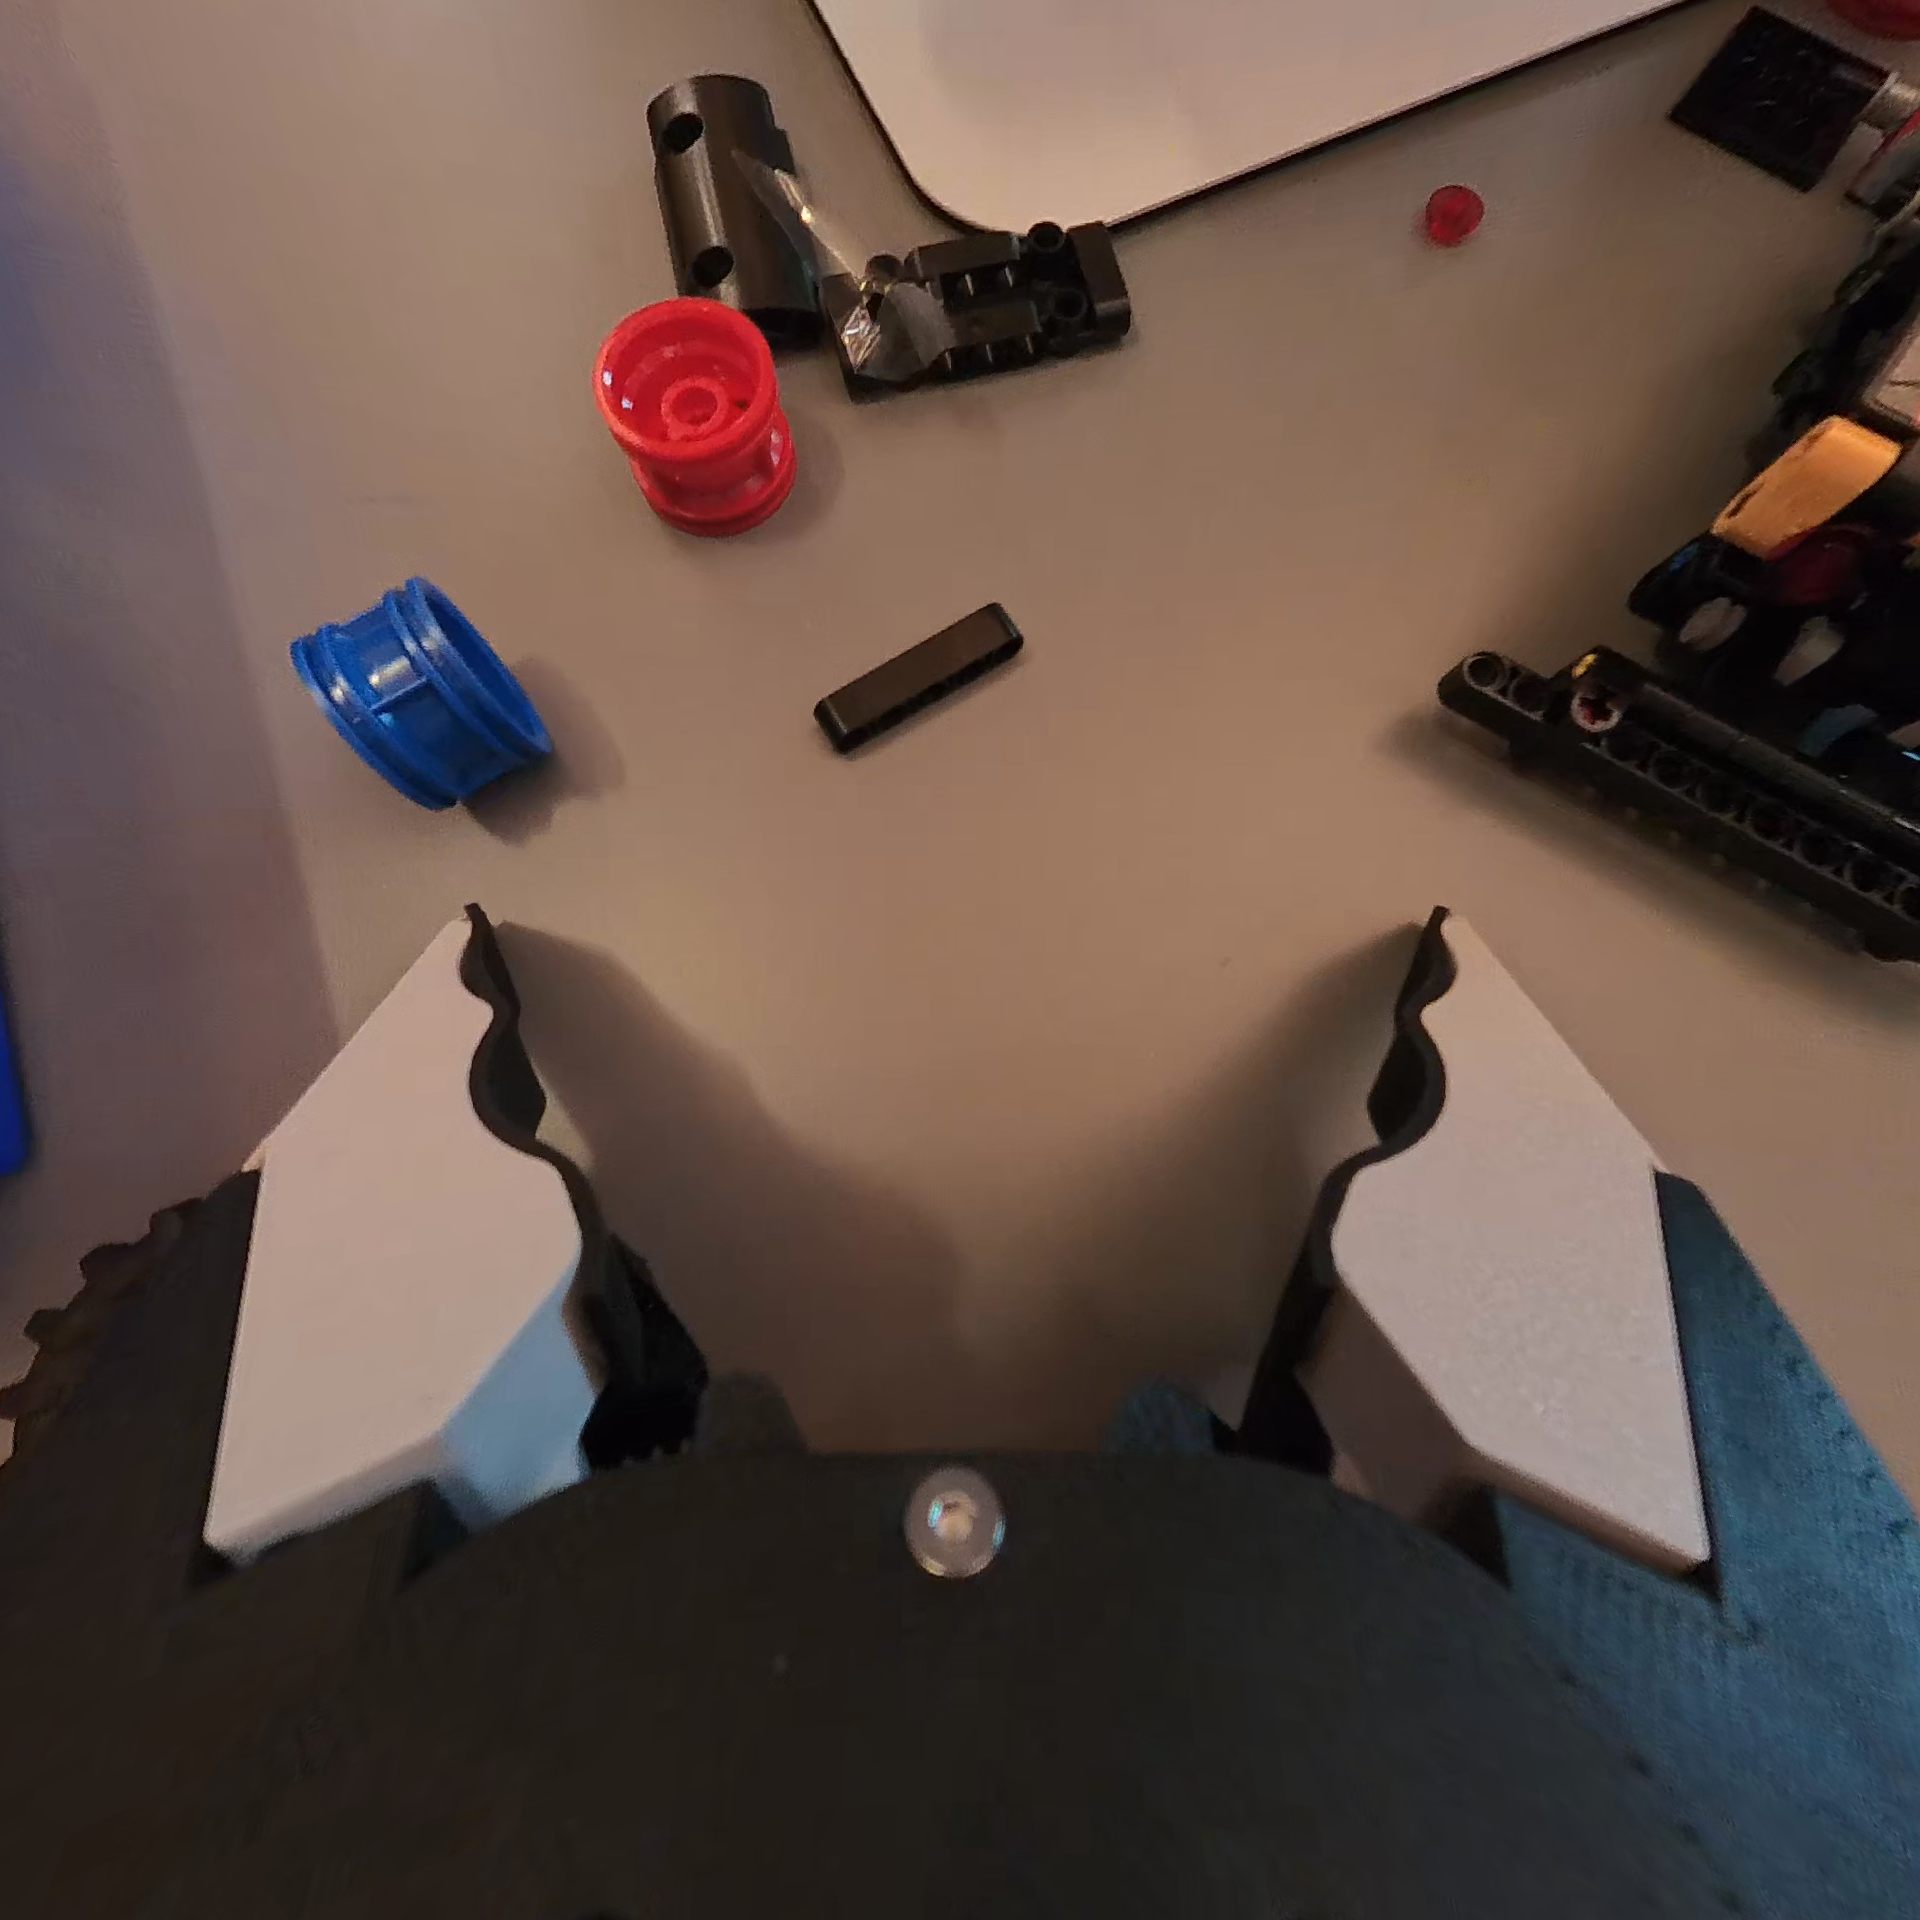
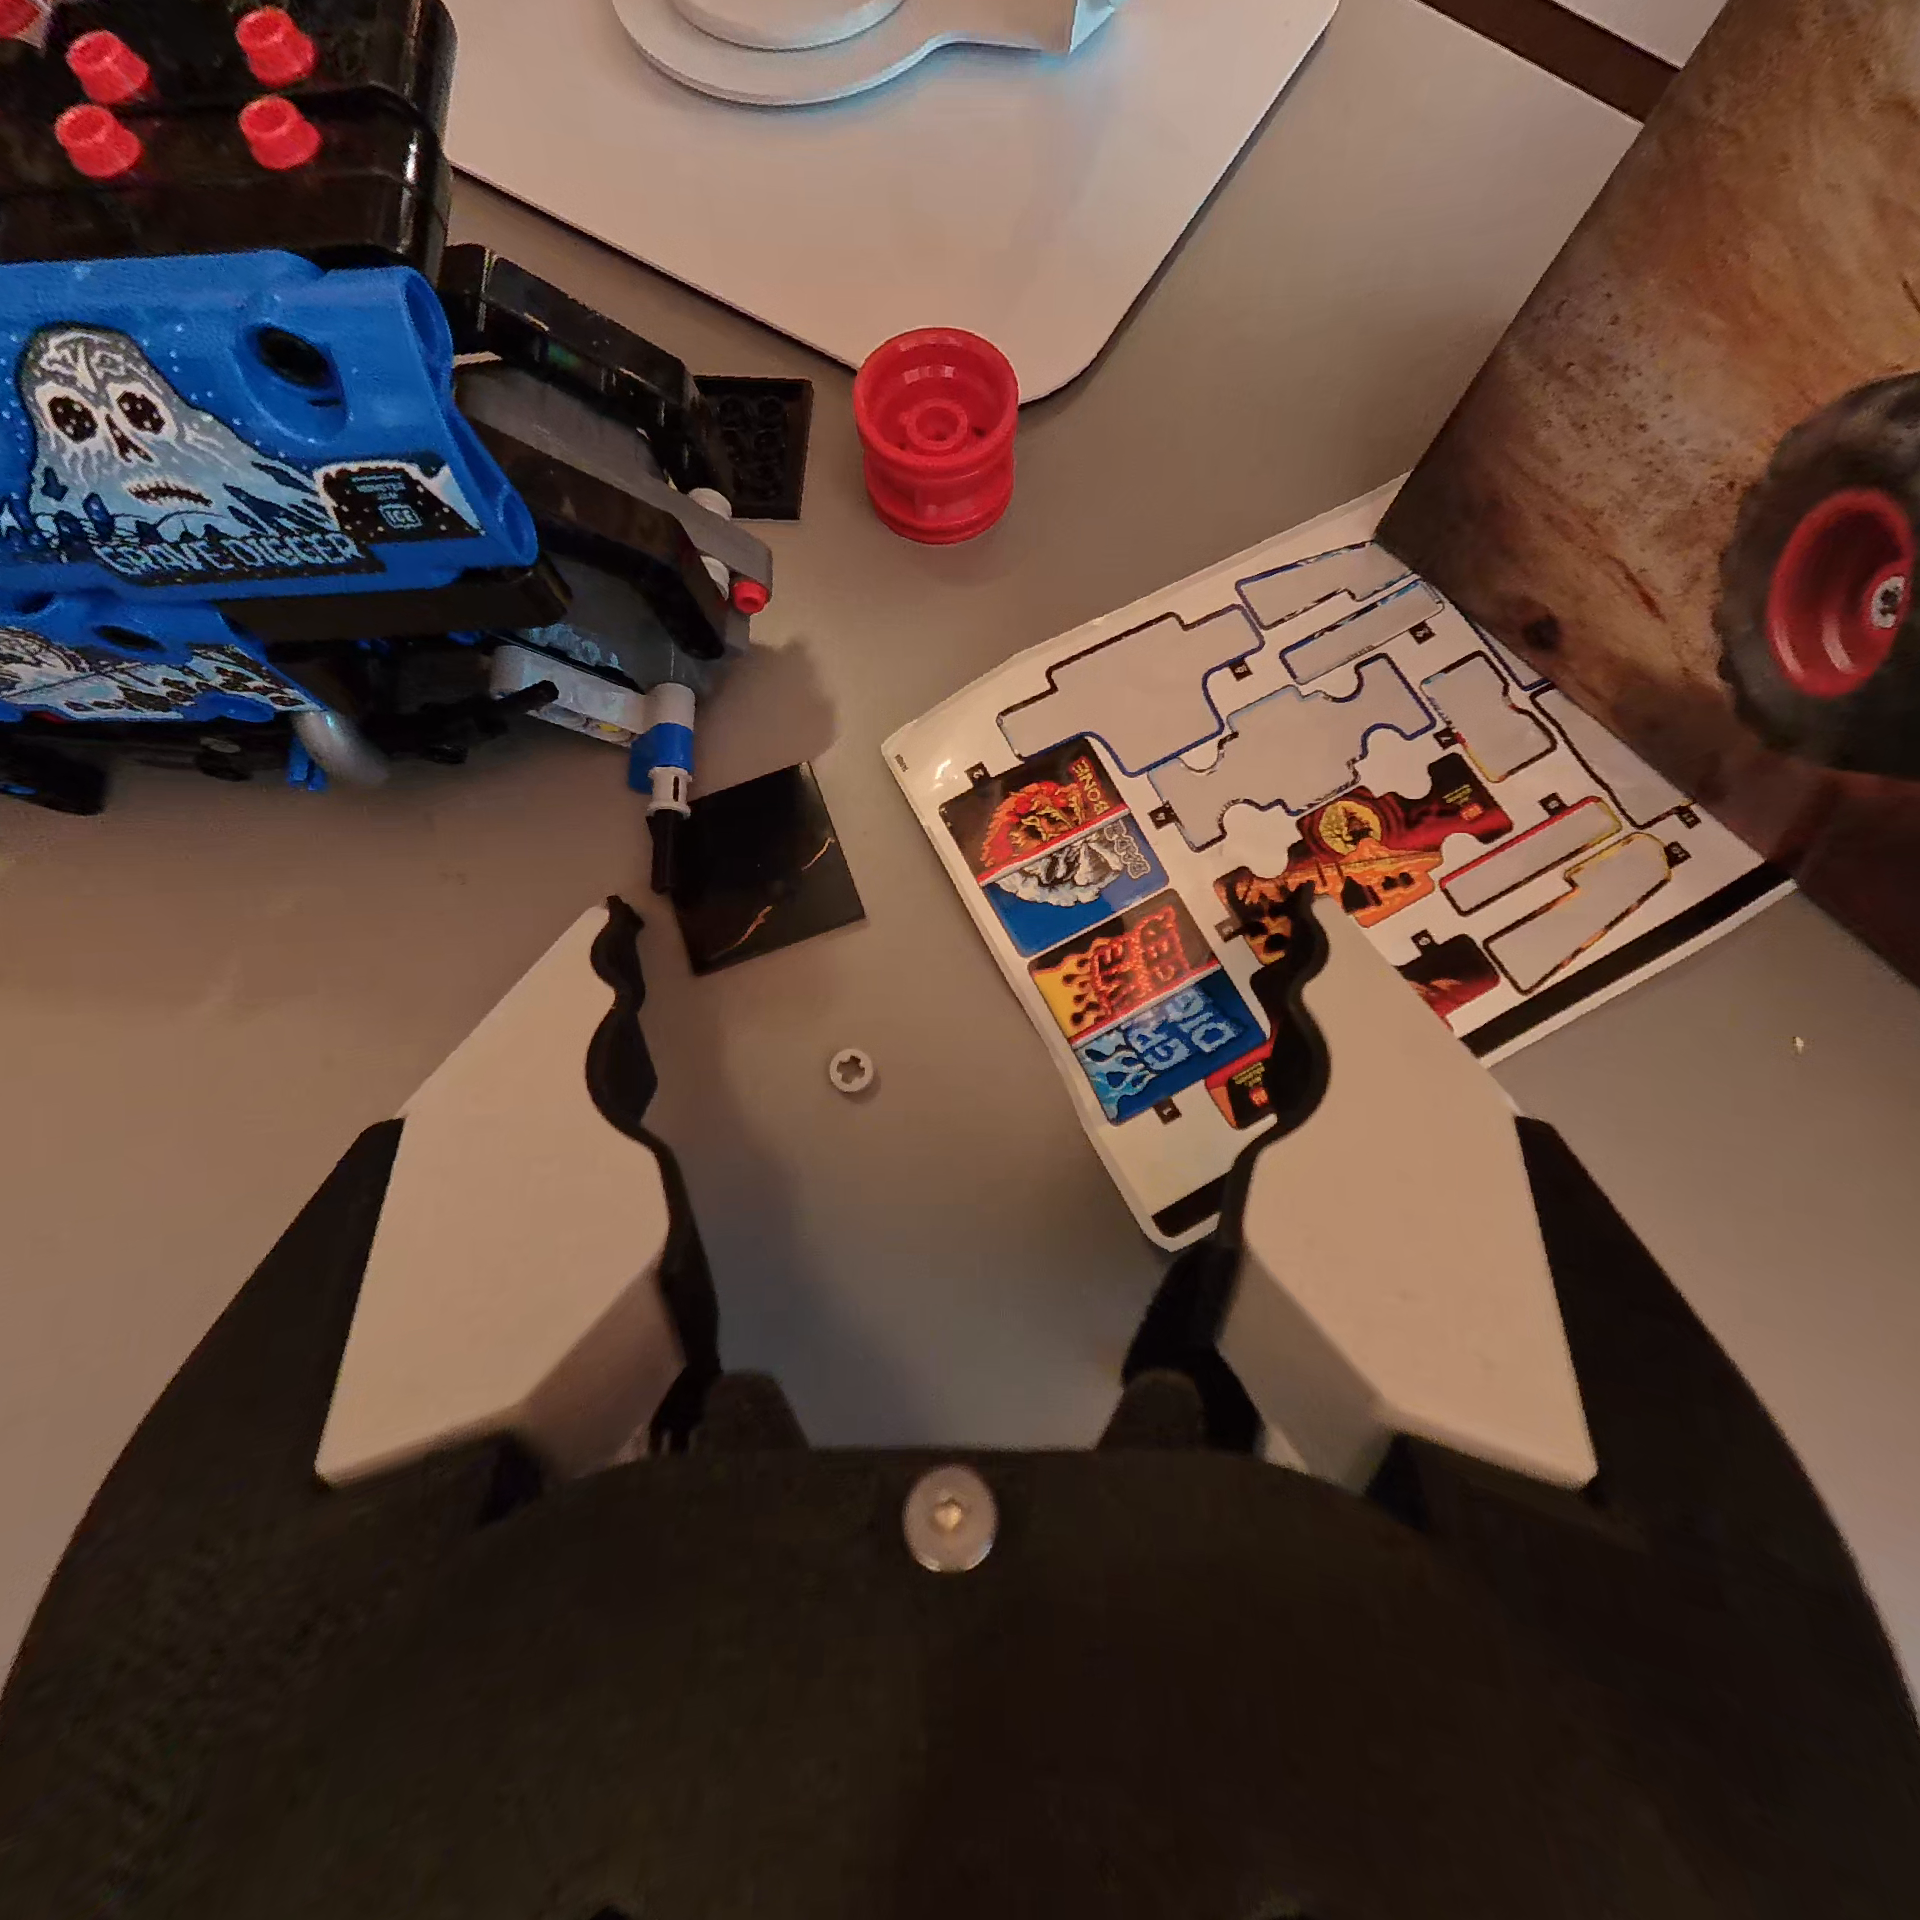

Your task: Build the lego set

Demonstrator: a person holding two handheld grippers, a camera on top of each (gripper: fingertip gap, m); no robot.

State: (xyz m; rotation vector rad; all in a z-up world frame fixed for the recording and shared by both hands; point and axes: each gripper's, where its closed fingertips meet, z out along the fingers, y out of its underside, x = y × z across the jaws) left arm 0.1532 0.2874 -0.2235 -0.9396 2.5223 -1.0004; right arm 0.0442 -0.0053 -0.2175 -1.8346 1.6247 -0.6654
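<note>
In the left wrist view my left gripper [image 1: 954, 914] is open and empty above the grey table. Ahead lie a black beam [image 1: 918, 675], a red wheel rim [image 1: 694, 414], a blue wheel rim [image 1: 421, 694] and black pieces [image 1: 977, 303]. A partly built black model [image 1: 1766, 707] sits at the right. In the right wrist view my right gripper [image 2: 956, 904] is open and empty. A small grey bush [image 2: 853, 1070] lies between its fingers. The blue and black truck body [image 2: 260, 499] lies at the left, a red wheel rim [image 2: 935, 449] stands beyond, and a black flat tile [image 2: 764, 868] lies near the left fingertip.
A sticker sheet [image 2: 1320, 862] lies under my right finger. A wooden block [image 2: 1683, 343] with a black tyre on a red rim [image 2: 1829, 592] stands at the right. A white board [image 1: 1195, 94] lies at the back, a small red stud [image 1: 1451, 215] near it. My right tips are about 35 cm from the blue wheel rim [image 1: 421, 694], my left tips only 4 cm.
</note>
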